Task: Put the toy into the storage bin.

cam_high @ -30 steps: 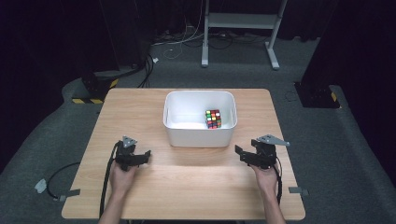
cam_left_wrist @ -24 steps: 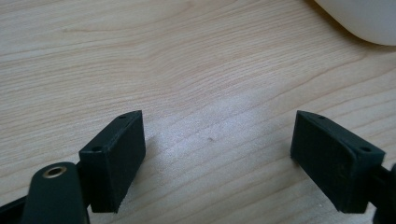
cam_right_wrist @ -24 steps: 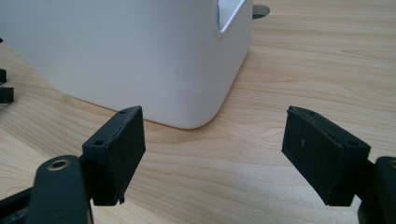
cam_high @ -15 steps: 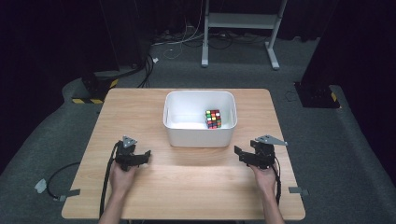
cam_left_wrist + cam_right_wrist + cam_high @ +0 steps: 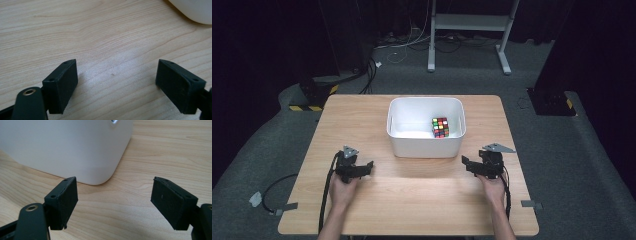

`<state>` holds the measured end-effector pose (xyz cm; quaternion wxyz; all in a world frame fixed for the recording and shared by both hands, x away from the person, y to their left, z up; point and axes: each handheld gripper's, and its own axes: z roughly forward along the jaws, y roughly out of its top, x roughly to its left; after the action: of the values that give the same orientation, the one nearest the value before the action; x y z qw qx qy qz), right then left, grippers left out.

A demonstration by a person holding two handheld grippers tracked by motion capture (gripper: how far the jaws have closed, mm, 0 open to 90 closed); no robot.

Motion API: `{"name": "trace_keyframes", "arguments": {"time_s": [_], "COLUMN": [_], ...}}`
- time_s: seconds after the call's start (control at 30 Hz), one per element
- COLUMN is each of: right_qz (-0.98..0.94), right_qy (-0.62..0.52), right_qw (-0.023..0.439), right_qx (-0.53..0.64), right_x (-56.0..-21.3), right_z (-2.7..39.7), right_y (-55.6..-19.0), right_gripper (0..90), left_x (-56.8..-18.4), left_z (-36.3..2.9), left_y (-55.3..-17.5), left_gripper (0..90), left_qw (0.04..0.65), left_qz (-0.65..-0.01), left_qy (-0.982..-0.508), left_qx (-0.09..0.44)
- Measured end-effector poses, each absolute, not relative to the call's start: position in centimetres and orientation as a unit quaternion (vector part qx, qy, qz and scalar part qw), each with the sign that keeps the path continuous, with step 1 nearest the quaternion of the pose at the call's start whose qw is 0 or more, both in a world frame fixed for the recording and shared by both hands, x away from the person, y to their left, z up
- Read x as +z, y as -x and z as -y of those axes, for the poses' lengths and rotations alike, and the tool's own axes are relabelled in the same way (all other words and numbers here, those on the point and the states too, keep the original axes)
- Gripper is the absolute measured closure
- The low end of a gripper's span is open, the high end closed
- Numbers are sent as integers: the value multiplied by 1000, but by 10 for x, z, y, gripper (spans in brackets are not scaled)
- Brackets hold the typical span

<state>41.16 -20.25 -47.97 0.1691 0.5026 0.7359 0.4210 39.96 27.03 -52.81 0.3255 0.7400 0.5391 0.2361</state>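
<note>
A white plastic bin (image 5: 425,143) stands in the middle of the wooden table (image 5: 362,120). Inside it, toward the right wall, lies a colourful puzzle cube (image 5: 440,127). My left gripper (image 5: 368,166) rests on the table in front of the bin's left corner, jaws wide open over bare wood (image 5: 116,75). My right gripper (image 5: 465,163) rests in front of the bin's right corner, also open and holding nothing. In the right gripper view (image 5: 113,201) the bin's rounded corner (image 5: 75,147) stands just beyond the jaws. A sliver of the bin (image 5: 192,10) shows in the left gripper view.
Bare wood lies between the two grippers and along the table's front edge. Grey carpet surrounds the table, with cables (image 5: 272,187) at the left and a white metal stand (image 5: 467,22) at the back.
</note>
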Motion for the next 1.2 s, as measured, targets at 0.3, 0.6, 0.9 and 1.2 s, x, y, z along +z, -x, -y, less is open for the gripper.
{"name": "trace_keyframes", "arguments": {"time_s": [0.3, 0.6, 0.9, 1.2], "right_qz": [-735, -739, -740, -741], "right_qy": [-513, -519, -526, -531], "right_qw": [167, 168, 175, 178], "right_qx": [411, 396, 382, 370], "right_x": [-486, -493, -497, -502], "right_z": [203, 201, 202, 202], "right_y": [-418, -423, -428, -431], "right_gripper": [213, 216, 218, 218], "left_x": [-528, -528, -528, -528], "left_z": [-270, -270, -270, -270], "left_y": [-400, -400, -400, -400], "left_gripper": [180, 180, 180, 180], "left_qw": [326, 326, 326, 326], "left_qz": [-539, -539, -539, -539], "left_qy": [-740, -740, -740, -740], "left_qx": [236, 236, 236, 236]}}
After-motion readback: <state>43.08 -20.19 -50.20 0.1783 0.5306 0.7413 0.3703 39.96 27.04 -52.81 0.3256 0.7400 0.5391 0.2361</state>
